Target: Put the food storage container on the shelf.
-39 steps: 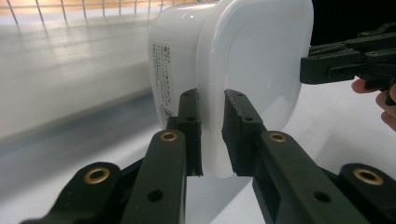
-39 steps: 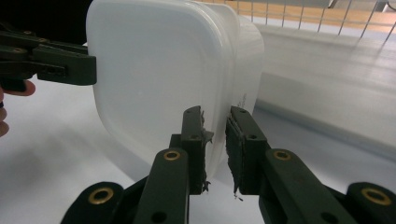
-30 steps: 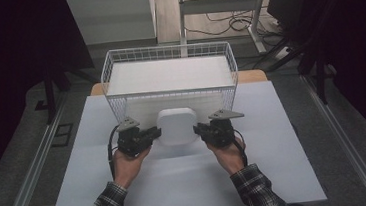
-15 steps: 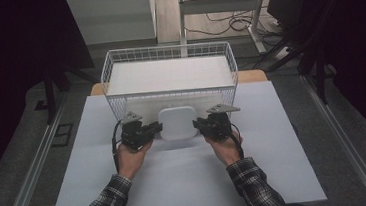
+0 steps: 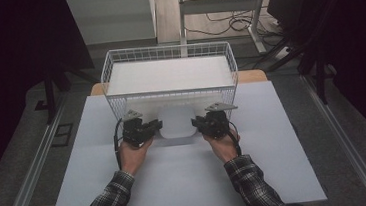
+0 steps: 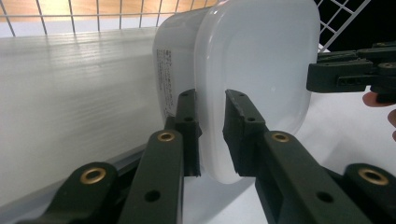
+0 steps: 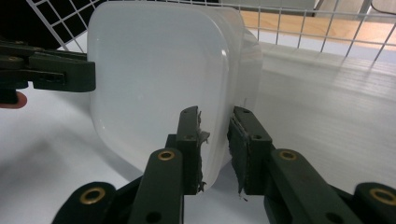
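Note:
A white, rounded-square plastic container (image 5: 177,123) with a lid sits low over the white table (image 5: 277,175), just in front of the wire basket (image 5: 121,106). My left gripper (image 5: 158,126) clamps the lid's left rim and my right gripper (image 5: 196,124) clamps its right rim. In the left gripper view the jaws (image 6: 210,100) straddle the container's (image 6: 252,60) lid edge. The right gripper view shows the same grip (image 7: 215,116) on the container (image 7: 154,70). Both pairs of jaws have just been opening slightly, with the rim still between them.
The basket has a white board on its floor (image 5: 168,74) and stands at the table's far side. Metal rails (image 5: 35,161) run along both sides of the table. Cables and table legs (image 5: 224,19) lie on the floor beyond.
Both hands have carried the container forward and slightly down, from mid-table to just short of the basket's front wall.

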A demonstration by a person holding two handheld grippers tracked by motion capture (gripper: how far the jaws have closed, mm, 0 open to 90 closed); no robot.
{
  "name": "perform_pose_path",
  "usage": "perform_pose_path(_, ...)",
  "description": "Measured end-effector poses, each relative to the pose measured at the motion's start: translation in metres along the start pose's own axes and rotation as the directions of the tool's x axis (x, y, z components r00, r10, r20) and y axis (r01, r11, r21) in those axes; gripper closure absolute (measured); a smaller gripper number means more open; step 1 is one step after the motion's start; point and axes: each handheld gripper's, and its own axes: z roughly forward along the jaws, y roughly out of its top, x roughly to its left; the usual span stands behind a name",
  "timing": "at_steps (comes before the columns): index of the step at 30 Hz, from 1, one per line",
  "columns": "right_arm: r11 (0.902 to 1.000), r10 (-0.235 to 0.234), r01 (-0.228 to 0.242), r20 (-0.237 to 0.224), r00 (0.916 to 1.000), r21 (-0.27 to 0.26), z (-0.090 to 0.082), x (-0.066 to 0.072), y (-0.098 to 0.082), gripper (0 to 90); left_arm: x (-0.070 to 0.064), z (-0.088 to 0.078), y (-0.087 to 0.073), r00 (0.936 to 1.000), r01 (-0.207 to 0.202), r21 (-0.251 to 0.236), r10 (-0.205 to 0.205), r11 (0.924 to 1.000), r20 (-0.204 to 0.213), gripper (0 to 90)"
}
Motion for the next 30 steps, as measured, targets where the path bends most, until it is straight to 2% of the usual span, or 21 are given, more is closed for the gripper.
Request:
perform_pose_path(3, 0.9999, -0.013, 0.013, 0.012, 0.9998, 0.002, 0.004, 0.000, 0.001, 69.8, 0.001, 0.005, -0.001, 0.9996, -0.024, 0.009, 0.024, 0.9997, -0.013, 71.3)
perform_pose_path(4, 0.9998, -0.015, 0.015, 0.014, 0.9998, 0.015, 0.006, 0.000, 0.001, 68.2, 0.003, 0.007, -0.002, 0.9999, -0.010, -0.002, 0.010, 0.9999, -0.005, 69.9)
perform_pose_path(6, 1.0000, 0.007, -0.007, 0.007, 1.0000, 0.005, 0.008, -0.002, 0.002, 67.7, 0.005, 0.007, -0.001, 1.0000, 0.004, -0.012, -0.004, 0.9999, 0.007, 69.6)
perform_pose_path(9, 0.9998, 0.019, -0.019, 0.000, 0.9998, -0.001, 0.011, -0.005, 0.004, 64.9, 0.004, 0.009, 0.002, 0.9993, -0.028, -0.016, 0.028, 0.9995, -0.023, 67.2)
perform_pose_path(12, 1.0000, 0.006, -0.006, 0.033, 0.9994, -0.007, 0.012, -0.004, 0.007, 65.3, 0.004, 0.012, 0.007, 0.9968, -0.054, -0.008, 0.054, 0.9985, -0.059, 66.0)
perform_pose_path(16, 0.9999, -0.001, 0.002, 0.063, 0.9980, -0.016, 0.016, -0.004, 0.012, 62.4, 0.007, 0.017, 0.014, 0.9953, -0.051, -0.009, 0.051, 0.9986, -0.083, 62.1)
perform_pose_path(20, 0.9996, 0.000, 0.002, 0.090, 0.9959, -0.027, 0.019, -0.005, 0.016, 59.1, 0.012, 0.023, 0.020, 0.9947, -0.030, -0.017, 0.028, 0.9994, -0.099, 58.7)
perform_pose_path(24, 0.9998, 0.012, -0.011, 0.078, 0.9969, -0.017, 0.019, -0.008, 0.018, 57.4, 0.013, 0.025, 0.022, 0.9954, -0.018, -0.021, 0.016, 0.9996, -0.094, 58.0)
perform_pose_path(28, 0.9995, 0.025, -0.024, 0.052, 0.9983, -0.019, 0.016, -0.009, 0.017, 56.6, 0.014, 0.019, 0.025, 0.9970, -0.001, -0.029, -0.001, 0.9996, -0.078, 53.7)
perform_pose_path(30, 0.9995, 0.024, -0.023, 0.035, 0.9991, -0.023, 0.013, -0.008, 0.017, 56.7, 0.011, 0.014, 0.025, 0.9975, -0.020, -0.033, 0.018, 0.9992, -0.069, 53.0)
